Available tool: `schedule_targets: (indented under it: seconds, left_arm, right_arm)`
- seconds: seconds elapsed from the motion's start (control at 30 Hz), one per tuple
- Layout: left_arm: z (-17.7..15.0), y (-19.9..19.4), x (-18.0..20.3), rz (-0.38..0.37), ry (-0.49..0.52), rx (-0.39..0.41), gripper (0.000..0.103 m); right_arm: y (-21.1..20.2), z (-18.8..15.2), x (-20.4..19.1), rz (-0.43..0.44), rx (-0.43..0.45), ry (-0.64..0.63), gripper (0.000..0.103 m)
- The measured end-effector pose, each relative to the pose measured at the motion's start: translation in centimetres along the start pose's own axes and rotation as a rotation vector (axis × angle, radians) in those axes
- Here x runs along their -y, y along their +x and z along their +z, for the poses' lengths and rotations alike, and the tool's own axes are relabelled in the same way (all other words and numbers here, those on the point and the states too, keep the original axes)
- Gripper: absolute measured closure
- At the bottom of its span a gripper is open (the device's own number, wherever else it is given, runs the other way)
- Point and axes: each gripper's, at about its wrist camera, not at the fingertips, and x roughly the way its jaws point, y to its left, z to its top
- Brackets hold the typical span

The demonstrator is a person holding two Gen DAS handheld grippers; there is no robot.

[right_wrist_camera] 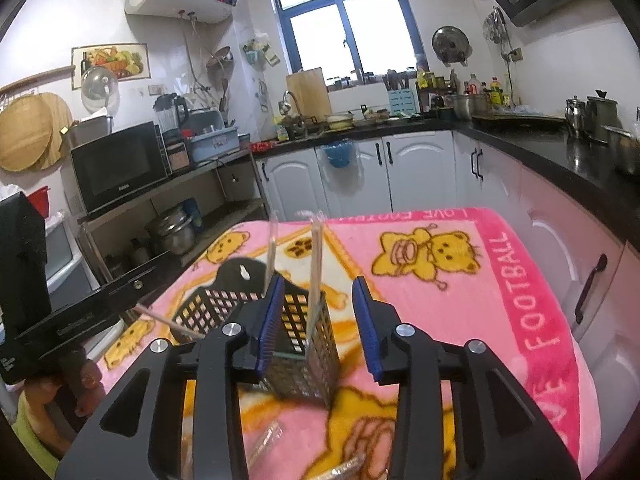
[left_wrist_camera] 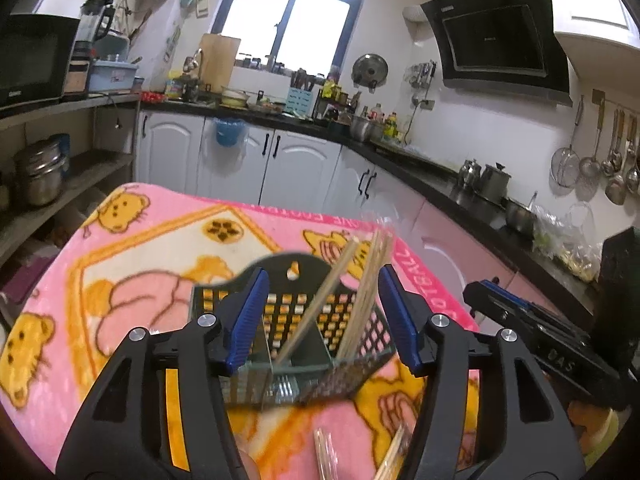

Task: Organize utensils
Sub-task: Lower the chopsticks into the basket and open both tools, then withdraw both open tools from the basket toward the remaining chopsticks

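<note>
A black perforated utensil holder stands on the pink cartoon blanket; it also shows in the right wrist view. Wrapped wooden chopsticks lean upright in its compartments, also seen from the right. My left gripper is open, its blue pads either side of the holder, holding nothing. My right gripper is open and empty just before the holder. More wrapped chopsticks lie on the blanket below the left gripper, and some below the right.
The right gripper's body is at the right of the left view; the left gripper's body is at the left of the right view. White cabinets, black counter and a shelf with a microwave surround the table.
</note>
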Motion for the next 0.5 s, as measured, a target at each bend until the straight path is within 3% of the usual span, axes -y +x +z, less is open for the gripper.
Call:
schedule_targets:
  seconds: [0.5]
  left_arm:
    - [-2.5, -0.6, 0.8, -0.001, 0.050, -0.047, 0.038]
  right_arm:
    - [-1.5, -2.4, 2.1, -0.046, -0.038, 0.033, 0.055]
